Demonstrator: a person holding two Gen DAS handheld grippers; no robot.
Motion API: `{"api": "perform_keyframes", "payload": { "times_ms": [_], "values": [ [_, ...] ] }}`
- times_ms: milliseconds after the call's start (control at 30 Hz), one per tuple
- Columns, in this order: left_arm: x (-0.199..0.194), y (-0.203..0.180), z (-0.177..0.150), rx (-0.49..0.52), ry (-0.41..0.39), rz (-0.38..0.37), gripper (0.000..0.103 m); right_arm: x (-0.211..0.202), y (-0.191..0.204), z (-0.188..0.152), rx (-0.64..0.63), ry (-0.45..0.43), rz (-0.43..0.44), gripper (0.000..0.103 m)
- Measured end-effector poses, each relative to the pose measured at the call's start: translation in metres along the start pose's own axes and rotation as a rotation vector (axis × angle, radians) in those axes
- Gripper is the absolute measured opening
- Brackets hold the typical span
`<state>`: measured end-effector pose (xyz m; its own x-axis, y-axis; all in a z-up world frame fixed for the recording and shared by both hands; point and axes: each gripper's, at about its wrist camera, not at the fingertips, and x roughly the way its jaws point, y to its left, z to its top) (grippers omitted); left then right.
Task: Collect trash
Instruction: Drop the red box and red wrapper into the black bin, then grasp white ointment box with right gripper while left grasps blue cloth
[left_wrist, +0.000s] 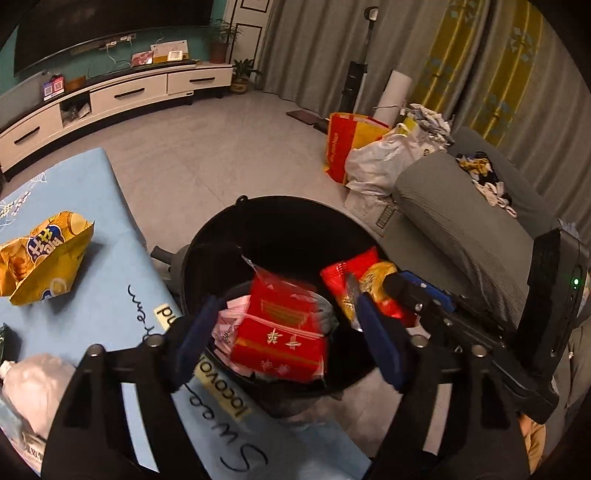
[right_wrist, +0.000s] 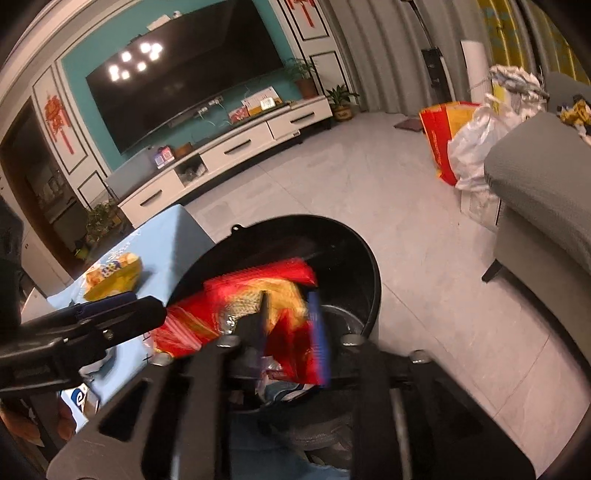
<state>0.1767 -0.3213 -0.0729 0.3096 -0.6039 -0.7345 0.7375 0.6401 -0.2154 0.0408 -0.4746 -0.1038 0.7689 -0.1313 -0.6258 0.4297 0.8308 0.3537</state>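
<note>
Only left view shows red packet (left_wrist: 282, 334) between open left tongs (left_wrist: 288, 336)

A blurred red packet (left_wrist: 280, 328) is seen between the spread fingers of the left gripper (left_wrist: 288, 339) above a black bin (left_wrist: 280, 229). A yellow snack bag (left_wrist: 40, 254) is left lying on the blue table (left_wrist: 110, 206) nearby.

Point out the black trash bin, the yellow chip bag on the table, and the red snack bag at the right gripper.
black trash bin (left_wrist: 280, 221): left wrist view, inner back wall.
yellow chip bag (left_wrist: 44, 254): left wrist view, bag's middle.
red snack bag (right_wrist: 221, 295): right wrist view, upper left face.
</note>
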Motion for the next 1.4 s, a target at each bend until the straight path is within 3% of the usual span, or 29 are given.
{"api": "perform_keyframes", "payload": {
  "times_ms": [267, 567, 667, 1000, 1233, 1400],
  "values": [
    [-0.018, 0.015, -0.016, -0.037, -0.015, 0.020, 0.089, -0.006, -0.015, -0.008, 0.078, 0.025, 0.013, 0.041],
    [-0.081, 0.030, -0.070, -0.104, -0.046, 0.042, 0.095, -0.031, 0.001, -0.028, 0.044, 0.074, 0.040, 0.046],
    [-0.108, 0.040, -0.093, -0.134, -0.057, 0.078, 0.099, -0.037, 0.020, -0.035, 0.002, 0.098, 0.073, 0.048],
    [-0.201, 0.135, -0.192, -0.438, -0.060, 0.365, 0.100, -0.051, 0.124, -0.082, -0.298, 0.226, 0.272, 0.054],
    [-0.232, 0.169, -0.238, -0.555, -0.070, 0.415, 0.100, -0.046, 0.199, -0.124, -0.518, 0.307, 0.346, 0.061],
    [-0.236, 0.183, -0.257, -0.600, -0.078, 0.417, 0.100, -0.033, 0.226, -0.130, -0.599, 0.319, 0.332, 0.061]
  ]
}}
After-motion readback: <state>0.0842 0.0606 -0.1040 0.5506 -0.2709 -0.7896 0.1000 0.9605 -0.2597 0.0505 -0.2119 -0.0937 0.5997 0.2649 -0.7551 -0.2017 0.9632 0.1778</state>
